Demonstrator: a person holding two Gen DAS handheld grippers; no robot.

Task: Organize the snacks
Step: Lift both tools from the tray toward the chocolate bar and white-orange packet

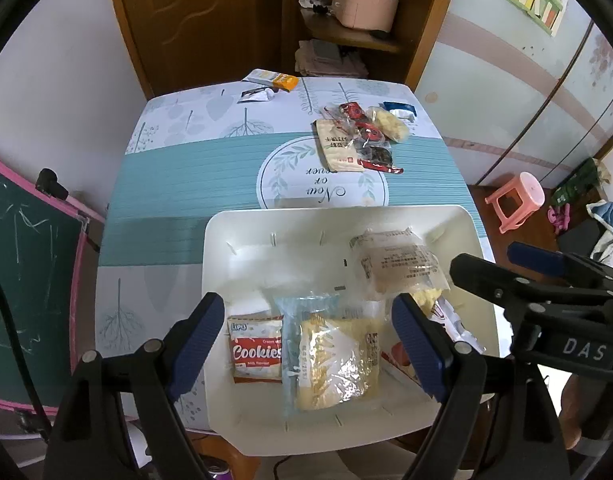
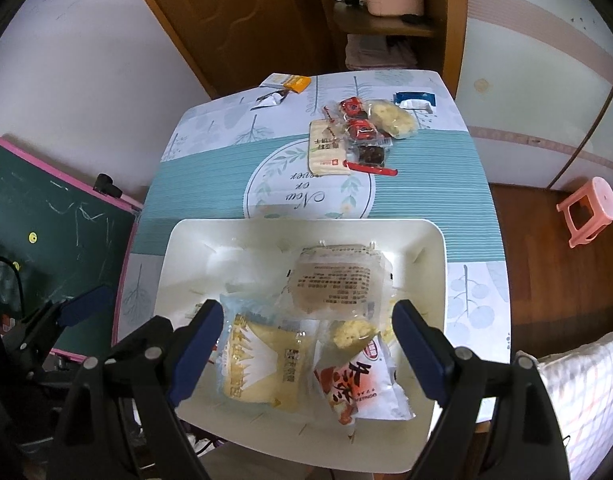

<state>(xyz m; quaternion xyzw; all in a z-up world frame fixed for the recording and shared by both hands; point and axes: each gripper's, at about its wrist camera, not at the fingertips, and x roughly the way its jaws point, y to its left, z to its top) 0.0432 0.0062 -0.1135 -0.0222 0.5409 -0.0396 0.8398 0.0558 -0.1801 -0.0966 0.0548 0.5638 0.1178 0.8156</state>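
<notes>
Left gripper [image 1: 308, 338] and right gripper [image 2: 306, 344], both wide open and empty, above the white bin [image 2: 436, 264] at the table's [image 2: 426, 184] near edge; cookies [image 1: 256, 350] at the bin's left; loose snacks [image 2: 358, 136] toward the far right corner.

A bin [image 1: 242, 224] sits at the worktop's [image 1: 178, 184] near edge, holding a cookie pack [image 1: 255, 348] left of a bread pack [image 1: 334, 356]. Loose snacks [image 1: 358, 136] lie behind the bin, a box [image 1: 274, 79] at the far edge.
</notes>
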